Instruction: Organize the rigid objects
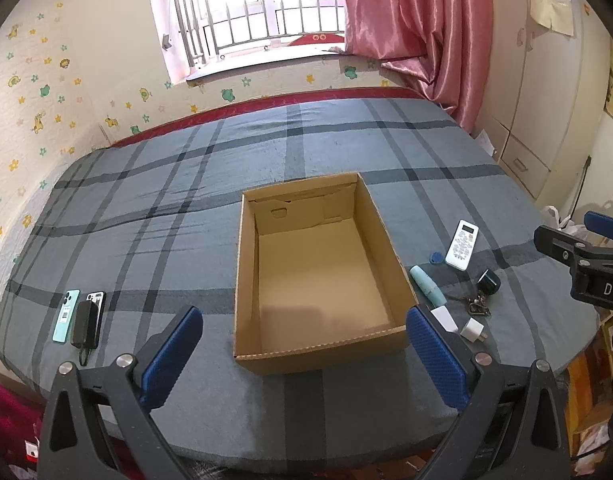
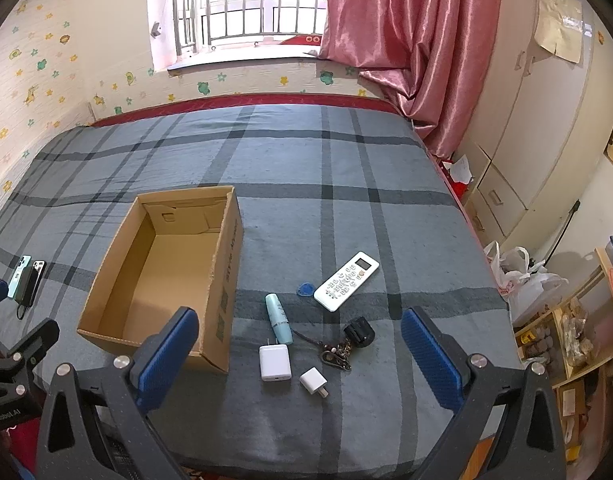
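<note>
Cardboard box (image 1: 322, 280) sits open and empty on the plaid bed cover (image 1: 186, 208), straight ahead of our left gripper (image 1: 304, 354), near wall between its spread blue pads (image 1: 172, 360). We hold nothing there; jaws wide apart.

Ahead-left of the left gripper: teal phone (image 1: 66, 316), black power bank (image 1: 85, 324) with a second phone (image 1: 98, 304) beside it, all close together.

Our right gripper (image 2: 300, 360) also gapes wide, holding nothing. Just ahead between its fingers: large white charger (image 2: 275, 362), small white plug (image 2: 314, 382), key bunch (image 2: 338, 354) with a black fob (image 2: 359, 335). Slightly further out: teal tube (image 2: 279, 318), blue pick-shaped tag (image 2: 305, 289), white remote control (image 2: 346, 281) lying at an angle. Box stands ahead-left of this gripper, its right wall near the tube but apart.
</note>
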`<state>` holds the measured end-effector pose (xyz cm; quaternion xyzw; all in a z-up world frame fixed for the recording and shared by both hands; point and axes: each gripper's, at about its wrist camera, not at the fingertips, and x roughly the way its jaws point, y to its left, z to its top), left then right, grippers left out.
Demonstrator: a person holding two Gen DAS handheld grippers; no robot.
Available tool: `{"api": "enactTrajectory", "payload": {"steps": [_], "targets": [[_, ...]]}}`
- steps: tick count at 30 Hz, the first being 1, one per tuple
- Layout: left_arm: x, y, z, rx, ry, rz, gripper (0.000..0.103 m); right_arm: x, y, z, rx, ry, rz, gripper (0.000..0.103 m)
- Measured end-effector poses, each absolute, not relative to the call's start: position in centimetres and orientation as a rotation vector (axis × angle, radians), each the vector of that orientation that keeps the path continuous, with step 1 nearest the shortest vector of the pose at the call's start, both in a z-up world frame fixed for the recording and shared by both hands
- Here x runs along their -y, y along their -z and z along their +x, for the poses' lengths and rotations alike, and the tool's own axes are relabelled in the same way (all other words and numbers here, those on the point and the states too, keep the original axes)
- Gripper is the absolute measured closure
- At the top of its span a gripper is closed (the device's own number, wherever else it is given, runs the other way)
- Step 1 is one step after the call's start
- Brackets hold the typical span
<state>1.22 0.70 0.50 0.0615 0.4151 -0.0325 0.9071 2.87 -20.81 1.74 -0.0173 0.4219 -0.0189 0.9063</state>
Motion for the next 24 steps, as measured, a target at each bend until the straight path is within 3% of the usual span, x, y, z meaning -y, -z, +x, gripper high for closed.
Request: {"api": "enactTrajectory", "payload": {"steps": [11, 24], "targets": [[-2.2, -0.2, 3.2, -0.781, 0.073, 0.148, 0.0, 21.4, -1.1, 4.2, -0.877, 0.058, -0.031, 0.0], [-5.5, 4.9, 9.6, -0.827, 0.037, 0.082, 0.0, 23.1, 1.7, 7.0, -0.928, 0.096, -0.032, 0.0]]}}
